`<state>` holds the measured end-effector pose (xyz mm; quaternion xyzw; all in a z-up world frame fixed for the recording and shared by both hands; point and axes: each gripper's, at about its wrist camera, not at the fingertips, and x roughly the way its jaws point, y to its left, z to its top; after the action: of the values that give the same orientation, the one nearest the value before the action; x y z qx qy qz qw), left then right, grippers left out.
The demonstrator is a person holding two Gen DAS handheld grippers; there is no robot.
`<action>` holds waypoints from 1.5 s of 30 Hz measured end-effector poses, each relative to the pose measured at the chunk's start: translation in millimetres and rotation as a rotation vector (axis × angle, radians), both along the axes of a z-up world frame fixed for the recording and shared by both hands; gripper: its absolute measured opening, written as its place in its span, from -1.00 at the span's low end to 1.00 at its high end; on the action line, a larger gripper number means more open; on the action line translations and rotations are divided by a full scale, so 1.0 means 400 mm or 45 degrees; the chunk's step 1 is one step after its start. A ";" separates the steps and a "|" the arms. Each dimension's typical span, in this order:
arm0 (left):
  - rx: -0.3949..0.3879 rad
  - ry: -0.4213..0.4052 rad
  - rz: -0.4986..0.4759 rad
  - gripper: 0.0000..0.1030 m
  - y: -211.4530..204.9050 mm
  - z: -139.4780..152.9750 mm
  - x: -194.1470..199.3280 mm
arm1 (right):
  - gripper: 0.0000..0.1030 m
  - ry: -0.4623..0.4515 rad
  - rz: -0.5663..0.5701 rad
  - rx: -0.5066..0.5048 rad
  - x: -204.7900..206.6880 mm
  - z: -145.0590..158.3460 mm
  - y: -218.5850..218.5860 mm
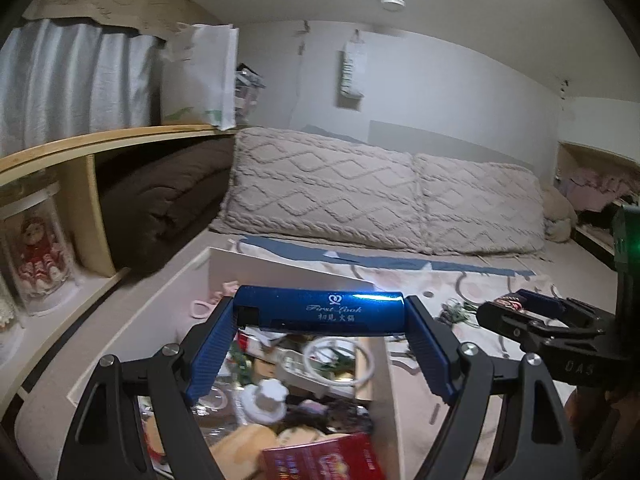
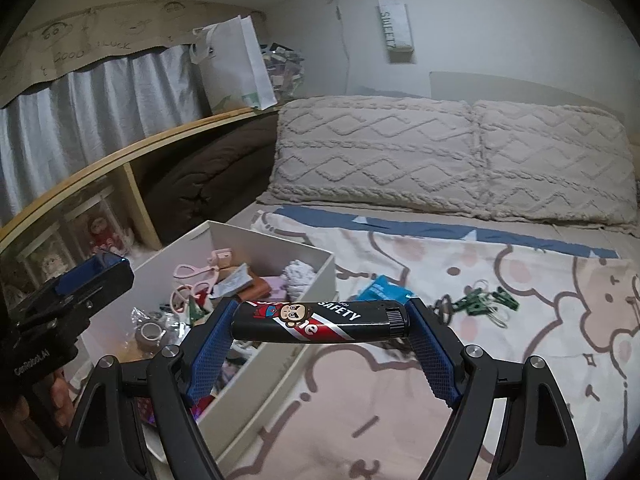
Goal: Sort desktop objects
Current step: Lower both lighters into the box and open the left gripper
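The left gripper (image 1: 320, 312) clamps a blue lighter (image 1: 320, 309) crosswise between its two blue-padded fingers (image 1: 210, 354), one finger on each end, and holds it in the air above a white box (image 1: 390, 396) full of small things. Under the lighter, inside the box, lie a white ring of cable (image 1: 338, 362), a white knob-shaped piece (image 1: 266, 398) and a red packet (image 1: 320, 458). The right gripper (image 2: 320, 320) grips a black lighter (image 2: 320, 320) the same way, crosswise with its dark cap end against the right-hand finger; the lighter carries a cartoon monkey, red and white stripes and the word SAFETY. It hangs over the near corner of the white box (image 2: 316, 276), where the box meets a printed bedsheet (image 2: 500, 360). In the box, pink scissors (image 2: 192, 278) and a roll of tape (image 2: 152, 332) show. On the sheet, just past the box, lie a blue packet (image 2: 382, 286) and a bunch of green clips with key rings (image 2: 480, 302). Two beige knitted pillows (image 2: 460, 160) rest against the wall behind, and a wooden shelf (image 2: 132, 148) runs along the left.
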<state>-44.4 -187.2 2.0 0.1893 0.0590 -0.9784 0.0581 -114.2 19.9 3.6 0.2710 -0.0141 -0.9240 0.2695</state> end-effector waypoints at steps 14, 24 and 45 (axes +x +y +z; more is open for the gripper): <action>0.003 -0.030 0.145 0.60 -0.130 -0.014 0.005 | 0.63 -0.045 0.191 0.148 0.013 0.000 -0.181; 0.020 -0.151 0.179 0.60 -0.196 -0.050 -0.017 | 0.63 -0.080 0.311 0.326 0.030 -0.023 -0.283; -0.172 -0.425 0.091 0.60 -0.159 -0.128 -0.071 | 0.63 -0.163 0.426 0.513 0.047 -0.105 -0.337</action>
<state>-72.9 -250.8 -49.2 0.3427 -0.0106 -0.9324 0.1145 -95.2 -114.9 -38.5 0.3757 0.1978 -0.8317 0.3576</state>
